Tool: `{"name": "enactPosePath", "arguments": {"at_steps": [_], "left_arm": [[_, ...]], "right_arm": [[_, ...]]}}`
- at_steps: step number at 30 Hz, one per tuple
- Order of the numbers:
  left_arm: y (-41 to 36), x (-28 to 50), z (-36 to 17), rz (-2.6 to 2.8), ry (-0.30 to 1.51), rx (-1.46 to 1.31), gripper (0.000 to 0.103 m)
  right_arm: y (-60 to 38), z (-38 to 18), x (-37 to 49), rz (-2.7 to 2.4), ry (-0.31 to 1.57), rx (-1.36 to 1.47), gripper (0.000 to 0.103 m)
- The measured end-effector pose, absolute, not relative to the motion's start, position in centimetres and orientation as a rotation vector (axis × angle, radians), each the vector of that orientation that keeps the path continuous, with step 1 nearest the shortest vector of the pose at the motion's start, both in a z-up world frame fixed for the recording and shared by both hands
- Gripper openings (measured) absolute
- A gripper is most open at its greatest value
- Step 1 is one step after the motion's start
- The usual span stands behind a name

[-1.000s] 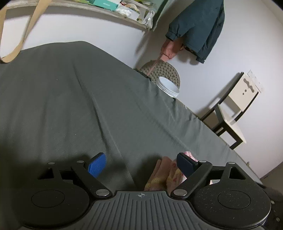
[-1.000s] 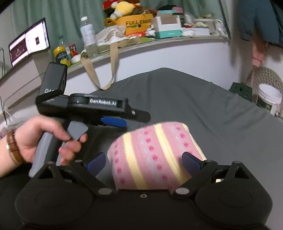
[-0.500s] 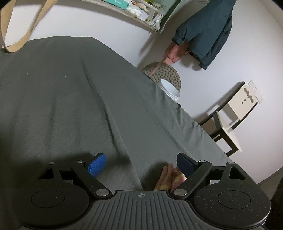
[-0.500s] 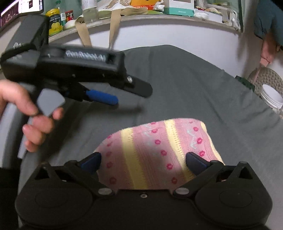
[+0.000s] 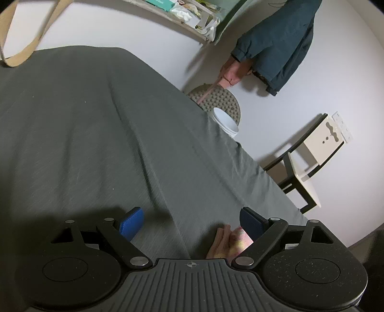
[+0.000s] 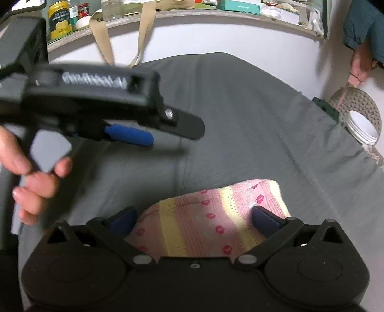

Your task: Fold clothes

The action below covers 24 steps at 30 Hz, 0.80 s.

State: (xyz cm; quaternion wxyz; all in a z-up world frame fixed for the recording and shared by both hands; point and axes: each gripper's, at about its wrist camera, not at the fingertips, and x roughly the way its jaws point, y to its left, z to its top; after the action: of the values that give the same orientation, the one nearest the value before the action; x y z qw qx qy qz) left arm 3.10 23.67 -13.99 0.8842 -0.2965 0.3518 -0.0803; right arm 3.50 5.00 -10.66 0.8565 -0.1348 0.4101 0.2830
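Observation:
A folded pink and yellow knit garment [image 6: 211, 216] lies flat on the grey bed sheet [image 6: 252, 124]. My right gripper [image 6: 194, 220] hovers just over it, open wide, one blue pad on each side of the fold and neither pressing it. In the left wrist view only an edge of the garment [image 5: 230, 242] shows, beside the right-hand pad. My left gripper [image 5: 190, 224] is open over bare sheet [image 5: 96, 132]. In the right wrist view the left gripper [image 6: 134, 136] is blurred at the upper left, held by a hand [image 6: 36, 182].
The bed's edge runs along the right, with a white bucket [image 5: 225, 122], a knobbly round stool behind it and a pale chair [image 5: 309, 163] beyond. A dark jacket [image 5: 276, 43] hangs on the wall. A cluttered shelf [image 6: 168, 9] with tote straps [image 6: 103, 36] lines the far side.
The garment has gone from a raised bulge close to the right camera to lying flat and lower in view. The left gripper has risen and come nearer the right camera. Both stay open.

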Motion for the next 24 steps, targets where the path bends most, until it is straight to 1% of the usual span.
{"name": "enactPosePath", "arguments": {"at_steps": [1,5,9,11,16,18,19,20,21,23,24], "left_arm": [[23.7,3.1,-13.9,-0.171,0.728,-0.624,0.088],[24.1,3.1,-13.6,-0.184,0.73,-0.652,0.088],[24.1,3.0,-13.4,-0.211,0.748,-0.682,0.088],[23.8,2.9,-13.3,-0.228,0.756,-0.685,0.088],[23.8,2.9,-14.1,-0.281,0.806,-0.75,0.088],[24.0,3.1,-14.8,-0.291,0.834,-0.805,0.088],[24.1,3.2,-15.2,-0.293,0.848,-0.834,0.088],[24.1,3.3,-15.6,-0.297,0.863,-0.859,0.088],[24.0,3.3,-16.1,-0.301,0.878,-0.875,0.088],[23.8,3.3,-16.9,-0.308,0.906,-0.904,0.088],[23.7,3.3,-17.2,-0.311,0.92,-0.91,0.088]], "right_arm": [[4.9,-9.8,2.6,0.596,0.827,-0.299,0.103],[6.4,-8.9,-3.5,0.602,0.689,-0.625,0.103],[9.9,-13.3,-8.1,0.47,0.624,-1.089,0.103],[11.4,-15.2,-8.9,0.442,0.557,-1.241,0.103],[11.4,-18.7,-8.5,0.351,0.43,-1.407,0.101],[10.9,-19.2,-8.2,0.35,0.394,-1.426,0.098],[10.6,-19.2,-8.1,0.368,0.397,-1.424,0.088],[10.4,-19.3,-8.1,0.385,0.4,-1.421,0.068],[10.1,-19.2,-8.1,0.4,0.402,-1.425,0.064],[9.4,-18.8,-8.4,0.417,0.385,-1.413,0.057],[9.1,-18.3,-8.4,0.42,0.385,-1.392,0.056]]}}
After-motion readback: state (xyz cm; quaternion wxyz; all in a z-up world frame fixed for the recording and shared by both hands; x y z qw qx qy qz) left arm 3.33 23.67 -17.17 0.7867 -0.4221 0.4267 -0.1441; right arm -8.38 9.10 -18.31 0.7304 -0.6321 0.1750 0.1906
